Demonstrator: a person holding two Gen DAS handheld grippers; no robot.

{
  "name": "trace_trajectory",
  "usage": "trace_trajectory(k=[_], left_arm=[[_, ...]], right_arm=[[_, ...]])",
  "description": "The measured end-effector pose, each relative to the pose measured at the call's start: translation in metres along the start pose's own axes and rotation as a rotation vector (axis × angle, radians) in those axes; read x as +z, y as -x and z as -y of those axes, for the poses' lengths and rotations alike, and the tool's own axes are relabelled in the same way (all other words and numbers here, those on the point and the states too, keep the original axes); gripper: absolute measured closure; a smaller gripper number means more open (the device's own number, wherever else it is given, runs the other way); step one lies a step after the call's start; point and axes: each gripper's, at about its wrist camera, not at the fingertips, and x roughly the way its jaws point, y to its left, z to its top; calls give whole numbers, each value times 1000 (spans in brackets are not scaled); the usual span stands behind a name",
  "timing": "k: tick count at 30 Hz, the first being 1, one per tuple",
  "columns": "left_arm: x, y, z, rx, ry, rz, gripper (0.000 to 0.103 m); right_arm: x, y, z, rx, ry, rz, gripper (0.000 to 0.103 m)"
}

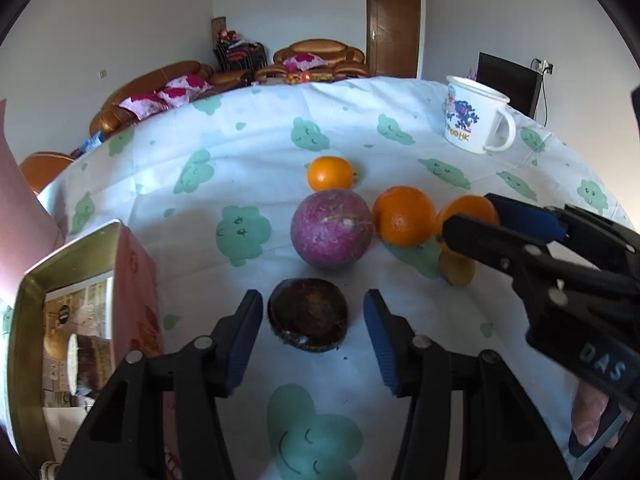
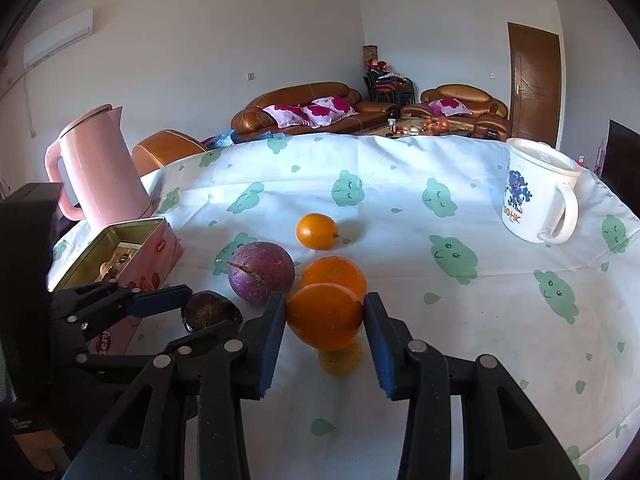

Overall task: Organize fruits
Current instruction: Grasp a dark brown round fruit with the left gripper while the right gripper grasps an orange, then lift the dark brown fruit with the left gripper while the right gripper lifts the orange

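A dark brown round fruit (image 1: 308, 318) lies on the cloud-print tablecloth (image 1: 256, 152) between the blue pads of my left gripper (image 1: 312, 340). A thin gap shows on each side of it, so the jaws stand open around it. My right gripper (image 2: 325, 320) is shut on an orange (image 2: 325, 312), held just above a small yellow fruit (image 2: 340, 358). The left wrist view shows that gripper (image 1: 470, 216) coming in from the right with the orange in it. Behind sit a purple fruit (image 2: 260, 272), a second orange (image 2: 334, 272) and a small orange (image 2: 317, 231).
An open pink tin (image 2: 158, 250) with packets inside stands at the left, close to my left gripper (image 2: 210, 308). A pink kettle (image 2: 100, 168) is behind it. A white mug (image 2: 536, 196) stands at the far right. Sofas lie beyond the table's far edge.
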Motion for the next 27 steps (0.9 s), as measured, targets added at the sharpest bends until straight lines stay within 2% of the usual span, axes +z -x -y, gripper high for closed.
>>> trace_trajectory(k=[3,13,21,27], left_arm=[[1,-3,-3,-10,14,-13,59],[1,4,-11,-34,51,31,60],[0,15,-8,1,36,90,60],[0,20,-11,-4,49,119,60]], right_arm=[[0,-2,-2,3,15,-14,61],[-1,1,-6,12,39,6,61],[-2,5,-10,13,61,23,61],[-2,7,-11,16,68,33,61]])
